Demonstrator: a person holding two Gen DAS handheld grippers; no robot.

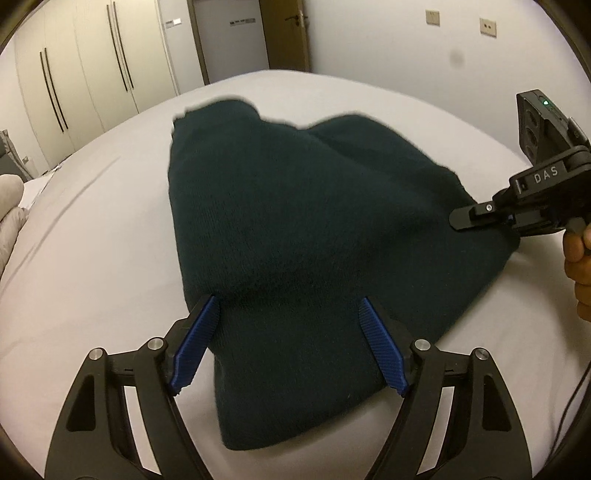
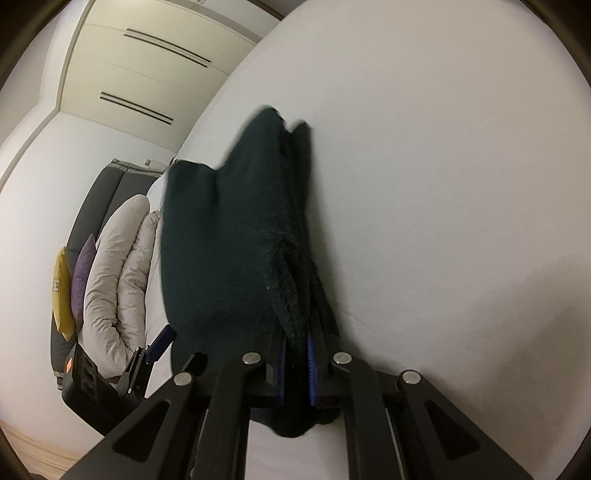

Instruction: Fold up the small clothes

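A dark green knitted garment [image 1: 295,229] lies on the white bed [image 1: 92,258]. My left gripper [image 1: 290,306] is open, its blue pads on either side of the garment's near part, which lies between them. My right gripper [image 2: 295,347] is shut on the garment's edge [image 2: 229,240], the cloth pinched between its blue pads and lifted toward the camera. In the left wrist view the right gripper [image 1: 458,221] shows at the garment's right corner. In the right wrist view the left gripper's blue pad [image 2: 160,341] shows at lower left.
White wardrobe doors [image 1: 74,85] and a door [image 1: 284,33] stand beyond the bed. A grey folded duvet [image 2: 114,273], a purple cushion [image 2: 83,273] and a yellow cushion [image 2: 61,288] lie against a dark headboard [image 2: 96,199].
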